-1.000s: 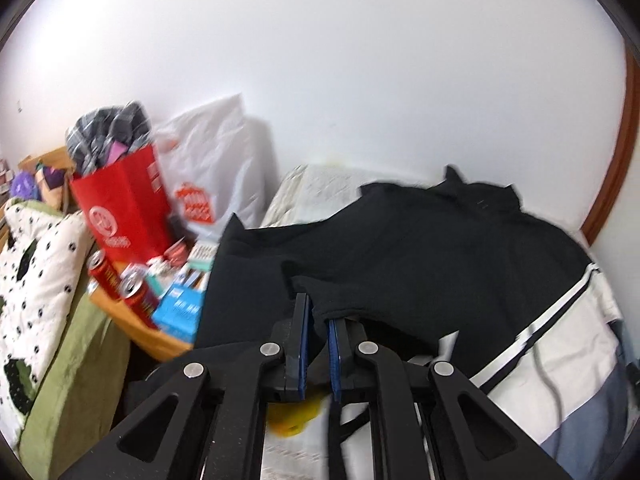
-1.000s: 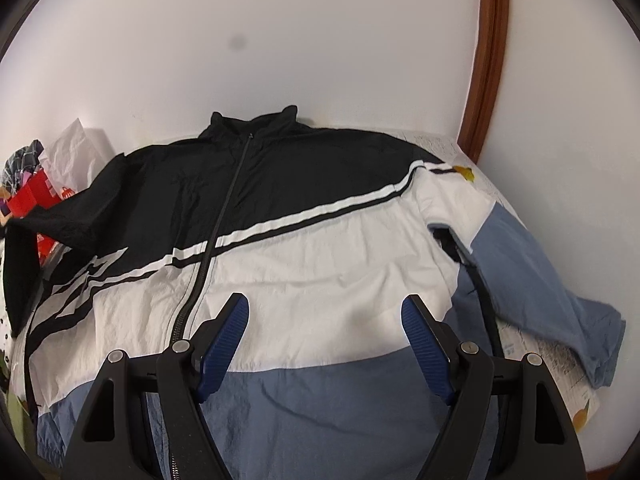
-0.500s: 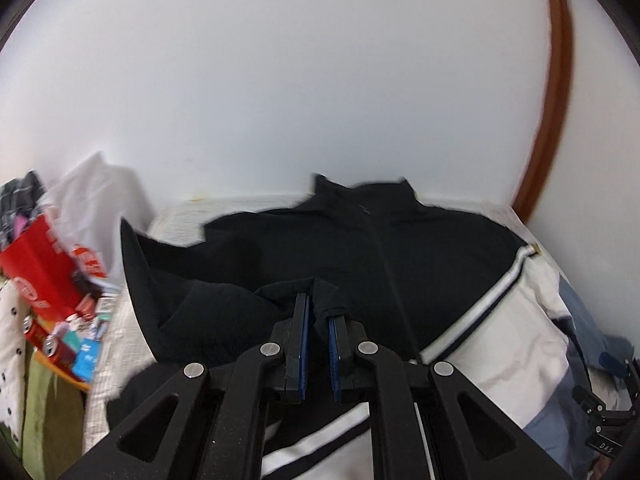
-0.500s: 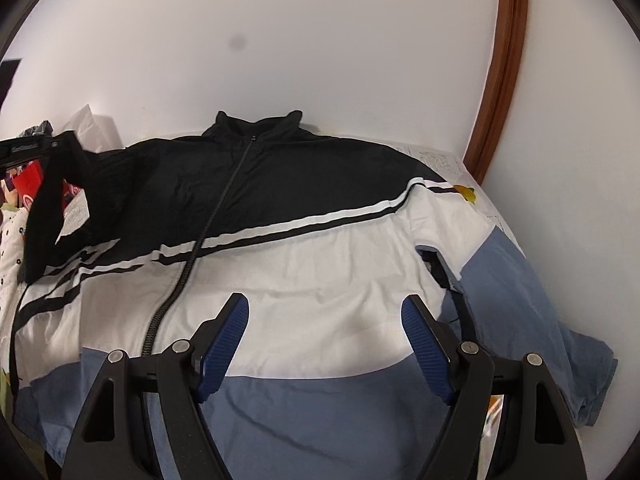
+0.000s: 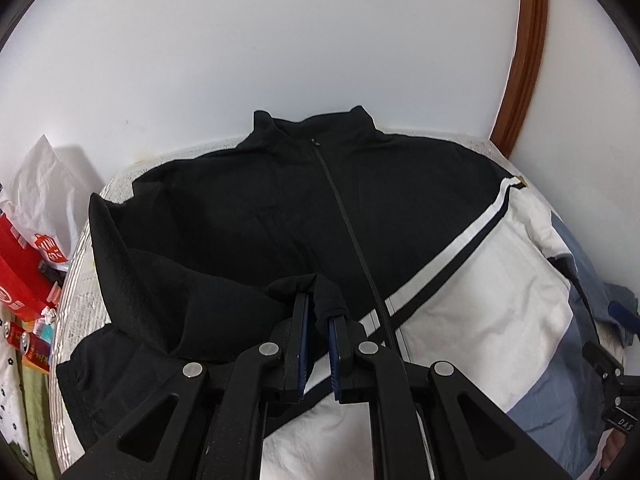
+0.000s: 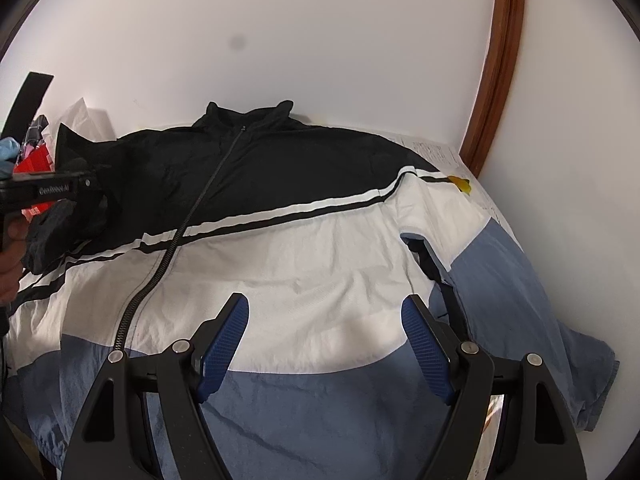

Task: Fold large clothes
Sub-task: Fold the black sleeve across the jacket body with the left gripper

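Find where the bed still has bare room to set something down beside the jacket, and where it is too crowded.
The jacket covers most of the bed. Bare strips remain along the wall past the far shoulder, by the yellow scrap, and at the bed's left edge. Left of the bed it is crowded: red bag, white plastic bag, cans.

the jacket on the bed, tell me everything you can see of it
The jacket lies front up, spread flat, collar toward the wall, zipper closed. It looks like thin, slightly crinkled woven fabric in three bands: black on top, white with black stripes in the middle, grey-blue at the hem. One sleeve lies flat along its side near the door frame; the other, black sleeve is lifted and folded over the chest, its end pinched in the left gripper. The right gripper hovers open above the hem.
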Demonstrator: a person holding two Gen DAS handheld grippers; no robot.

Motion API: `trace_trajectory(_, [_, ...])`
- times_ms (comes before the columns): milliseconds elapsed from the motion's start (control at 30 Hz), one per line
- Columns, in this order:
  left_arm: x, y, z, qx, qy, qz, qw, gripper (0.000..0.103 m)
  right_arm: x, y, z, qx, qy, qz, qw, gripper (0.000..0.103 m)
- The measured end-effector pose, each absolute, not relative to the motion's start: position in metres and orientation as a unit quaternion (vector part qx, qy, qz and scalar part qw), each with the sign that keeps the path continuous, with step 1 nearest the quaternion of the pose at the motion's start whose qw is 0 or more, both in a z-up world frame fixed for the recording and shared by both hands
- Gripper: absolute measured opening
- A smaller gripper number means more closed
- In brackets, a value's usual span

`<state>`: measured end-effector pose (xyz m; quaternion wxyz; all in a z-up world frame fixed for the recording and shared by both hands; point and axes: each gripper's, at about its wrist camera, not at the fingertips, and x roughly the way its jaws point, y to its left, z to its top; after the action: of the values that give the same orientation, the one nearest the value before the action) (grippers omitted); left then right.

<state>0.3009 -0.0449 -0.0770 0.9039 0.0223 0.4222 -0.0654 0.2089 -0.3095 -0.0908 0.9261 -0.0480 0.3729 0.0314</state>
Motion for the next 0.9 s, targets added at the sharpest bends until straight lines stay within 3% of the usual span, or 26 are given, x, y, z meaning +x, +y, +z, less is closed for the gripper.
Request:
trace_trajectory(133, [0.291, -0.036, -0.077, 0.000, 0.435, -0.084, 0.897, 0.021, 0.207, -0.299, -0.082, -0.050, 0.366, 0.040, 0.928, 0.078])
trace_trajectory(200, [0.285, -0.030, -0.075, -0.015, 0.438, -0.099, 0.893, 0.036, 0.207, -0.291, -0.076, -0.052, 0.364, 0.048, 0.929, 0.078])
trace_trajectory(267, [0.274, -0.022, -0.072, -0.036, 0.432, -0.115, 0.894, 0.065, 0.207, -0.280, -0.071, -0.057, 0.359, 0.057, 0.930, 0.078])
trace_trajectory(633, [0.219, 0.048, -0.064, -0.040, 0.398, -0.061, 0.914, 0.070, 0.227, -0.193, -0.051, -0.077, 0.348, 0.126, 0.926, 0.078])
trace_trajectory(900, [0.183, 0.131, -0.100, -0.078, 0.420, 0.011, 0.904, 0.072, 0.247, -0.097, -0.056, -0.073, 0.356, 0.218, 0.906, 0.078])
